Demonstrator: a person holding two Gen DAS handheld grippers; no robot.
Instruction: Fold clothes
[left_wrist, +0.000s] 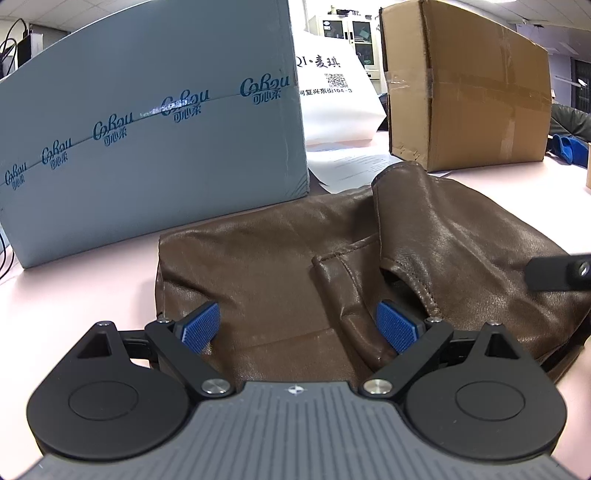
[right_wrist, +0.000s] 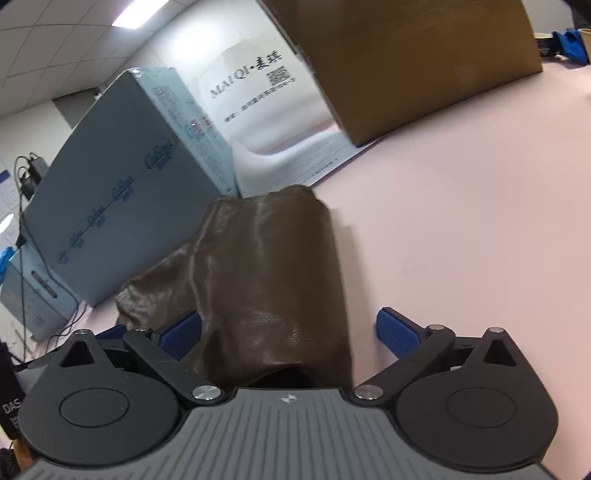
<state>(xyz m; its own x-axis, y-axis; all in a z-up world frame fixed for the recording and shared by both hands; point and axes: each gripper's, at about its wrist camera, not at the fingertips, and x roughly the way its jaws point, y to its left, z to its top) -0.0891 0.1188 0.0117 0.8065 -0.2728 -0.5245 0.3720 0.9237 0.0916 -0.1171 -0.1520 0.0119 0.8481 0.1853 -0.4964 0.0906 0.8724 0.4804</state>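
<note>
A brown leather garment (left_wrist: 280, 266) lies partly folded on the pink table (left_wrist: 74, 295), with a sleeve (left_wrist: 424, 221) laid over its right side. My left gripper (left_wrist: 299, 328) hovers low over the garment's near part, its blue pads (left_wrist: 201, 326) wide apart and a raised seam fold between them, not pinched. In the right wrist view the sleeve (right_wrist: 269, 280) runs away from me between the fingers of my right gripper (right_wrist: 290, 334). That gripper is open: its left pad (right_wrist: 181, 336) sits beside the leather and the right pad stands clear over bare table. One black finger of the right gripper (left_wrist: 557, 273) shows at the left view's right edge.
A large blue-grey carton (left_wrist: 147, 140) stands just behind the garment on the left, and a brown cardboard box (left_wrist: 465, 92) at the back right. A white bag (left_wrist: 336, 96) and printed sheets (left_wrist: 351, 162) lie between them. Cables (right_wrist: 26, 177) hang at far left. Bare table (right_wrist: 480, 221) lies right of the sleeve.
</note>
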